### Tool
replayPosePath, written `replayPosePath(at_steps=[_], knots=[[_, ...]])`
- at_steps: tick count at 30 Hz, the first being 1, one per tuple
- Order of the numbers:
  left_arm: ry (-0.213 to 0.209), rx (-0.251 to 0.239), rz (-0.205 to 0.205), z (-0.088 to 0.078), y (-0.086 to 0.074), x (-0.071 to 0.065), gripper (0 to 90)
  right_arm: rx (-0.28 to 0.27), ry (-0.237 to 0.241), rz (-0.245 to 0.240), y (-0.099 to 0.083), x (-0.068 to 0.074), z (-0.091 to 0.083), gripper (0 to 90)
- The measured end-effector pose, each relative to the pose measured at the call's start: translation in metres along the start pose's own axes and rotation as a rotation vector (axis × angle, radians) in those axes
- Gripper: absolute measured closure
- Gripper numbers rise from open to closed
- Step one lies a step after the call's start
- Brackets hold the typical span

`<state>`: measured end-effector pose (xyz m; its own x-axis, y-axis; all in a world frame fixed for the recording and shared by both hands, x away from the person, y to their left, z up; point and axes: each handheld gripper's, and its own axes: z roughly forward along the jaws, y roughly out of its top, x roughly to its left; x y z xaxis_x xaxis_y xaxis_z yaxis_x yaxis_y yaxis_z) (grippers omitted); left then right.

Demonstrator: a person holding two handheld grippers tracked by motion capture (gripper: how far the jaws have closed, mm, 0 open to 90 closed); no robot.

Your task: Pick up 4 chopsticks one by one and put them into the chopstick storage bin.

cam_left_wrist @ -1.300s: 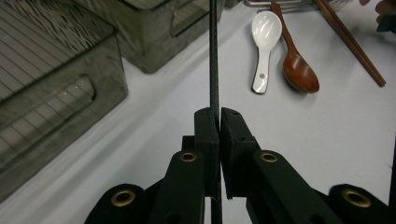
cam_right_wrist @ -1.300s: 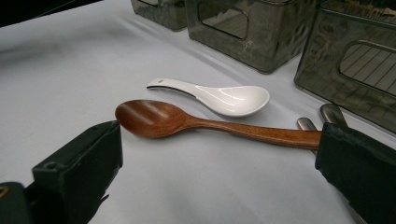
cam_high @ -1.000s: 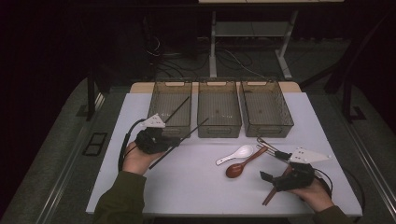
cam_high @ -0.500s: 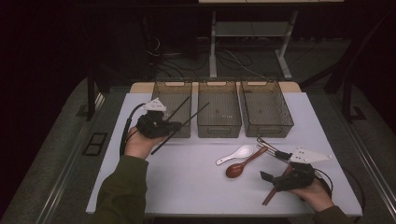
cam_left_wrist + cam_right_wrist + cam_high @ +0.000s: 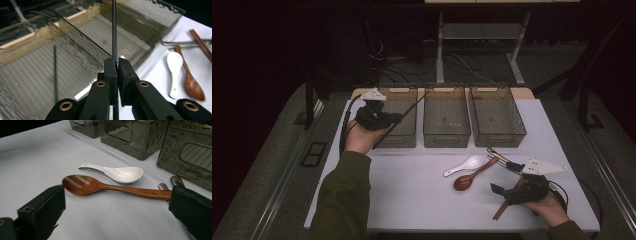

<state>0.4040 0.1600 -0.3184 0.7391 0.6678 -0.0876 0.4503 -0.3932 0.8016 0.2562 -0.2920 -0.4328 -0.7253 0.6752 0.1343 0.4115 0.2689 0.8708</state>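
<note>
Chopstick (image 5: 399,120) clamped in left gripper (image 5: 379,119), carried up-table since earlier frame, now over leftmost of 3 bins (image 5: 398,116), right gripper (image 5: 512,192) jaws apart, unmoved, 2 spoons: white (image 5: 464,165), wooden (image 5: 472,176).

sleeve (image 5: 343,200): olive green; tongs (image 5: 117,68): black, brass rivets

Dim room, dark beyond the white table (image 5: 422,195). Grey carpeted floor (image 5: 272,185) all around, with a black floor outlet (image 5: 313,154) to the left. Behind, the pale metal legs of a second desk (image 5: 441,47), tangled cables (image 5: 462,62) on the floor beneath. Light on the tabletop alone.
</note>
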Motion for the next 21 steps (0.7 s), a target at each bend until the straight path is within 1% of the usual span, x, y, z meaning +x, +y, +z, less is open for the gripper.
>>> replayPosePath(at_steps=[2,3,6,8,11,12,14,15,16,18,19,21], knots=[[0.019,-0.008,-0.005,0.001,0.004,0.005,85.9,0.000,0.000,0.003,0.000,0.000,0.000,1.0],[0.025,-0.014,-0.015,0.002,0.006,0.007,85.9,0.000,0.001,0.003,0.000,0.000,0.000,1.0],[0.055,-0.010,-0.006,0.004,0.013,0.015,85.8,-0.002,0.002,0.002,0.000,0.000,0.000,0.9],[0.076,-0.006,0.009,0.006,0.018,0.020,85.9,-0.003,0.002,0.002,0.000,0.000,0.000,0.9],[0.106,-0.015,0.005,0.010,0.023,0.027,85.8,-0.006,0.002,0.001,0.000,-0.001,0.000,1.0],[0.112,-0.018,0.010,0.011,0.023,0.029,85.9,-0.007,0.001,0.000,0.000,-0.001,0.000,1.0],[0.125,-0.038,-0.017,0.015,0.022,0.035,85.8,-0.005,0.003,0.001,0.000,-0.001,0.000,1.0],[0.136,-0.033,-0.017,0.016,0.021,0.039,85.8,-0.004,0.003,0.001,0.000,-0.001,0.000,1.0],[0.143,-0.043,-0.026,0.018,0.020,0.041,85.8,-0.004,0.004,0.001,0.000,-0.001,0.000,1.0],[0.158,-0.046,-0.037,0.020,0.016,0.047,85.8,-0.004,0.005,0.001,0.000,0.000,0.000,1.0],[0.162,-0.049,-0.036,0.021,0.014,0.049,85.8,-0.005,0.005,0.002,0.000,0.000,0.000,1.0],[0.175,-0.066,-0.046,0.023,0.012,0.053,85.8,-0.006,0.008,0.004,0.000,-0.001,0.000,1.0]])
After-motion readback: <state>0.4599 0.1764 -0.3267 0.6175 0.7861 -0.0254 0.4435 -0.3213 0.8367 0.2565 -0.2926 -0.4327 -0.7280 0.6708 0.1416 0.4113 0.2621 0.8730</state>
